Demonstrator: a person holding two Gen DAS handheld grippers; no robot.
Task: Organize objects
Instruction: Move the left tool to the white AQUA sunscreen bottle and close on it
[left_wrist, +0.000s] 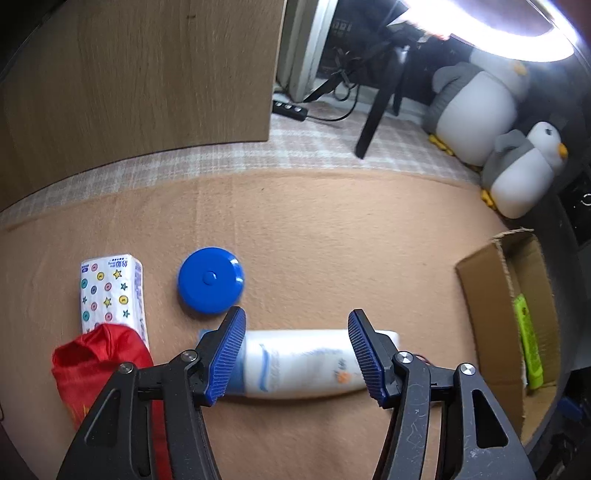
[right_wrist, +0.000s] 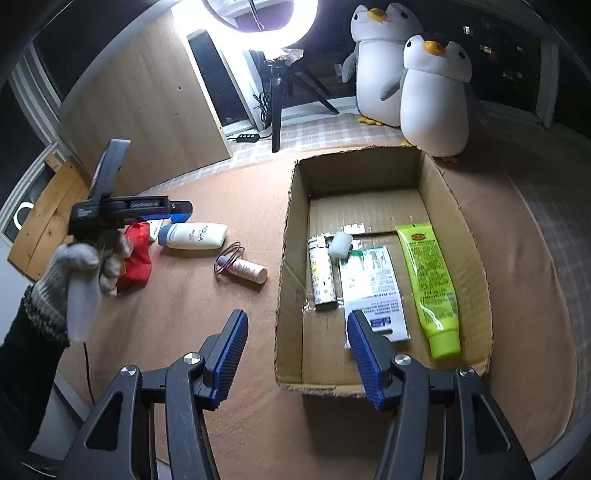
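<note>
My left gripper (left_wrist: 297, 317) hangs open over a white lotion tube (left_wrist: 303, 363) that lies crosswise under its blue pads, apart from them. A blue round case (left_wrist: 210, 280), a star-print tissue pack (left_wrist: 110, 291) and a red pouch (left_wrist: 99, 365) lie to the left. My right gripper (right_wrist: 297, 317) is open and empty over the near left corner of the cardboard box (right_wrist: 291, 221). The box holds a lighter (right_wrist: 323, 277), a small white block (right_wrist: 340, 243), a flat packet (right_wrist: 369, 284) and a green tube (right_wrist: 428, 280). A pink stick with hair ties (right_wrist: 247, 269) lies outside it.
A gloved hand (right_wrist: 81, 266) holds the left gripper (right_wrist: 177, 214) above the white tube (right_wrist: 192, 236). Two plush penguins (right_wrist: 432, 96) stand behind the box. A tripod (right_wrist: 277, 110), a power strip (right_wrist: 247, 137) and a wooden panel (left_wrist: 140, 74) line the far side.
</note>
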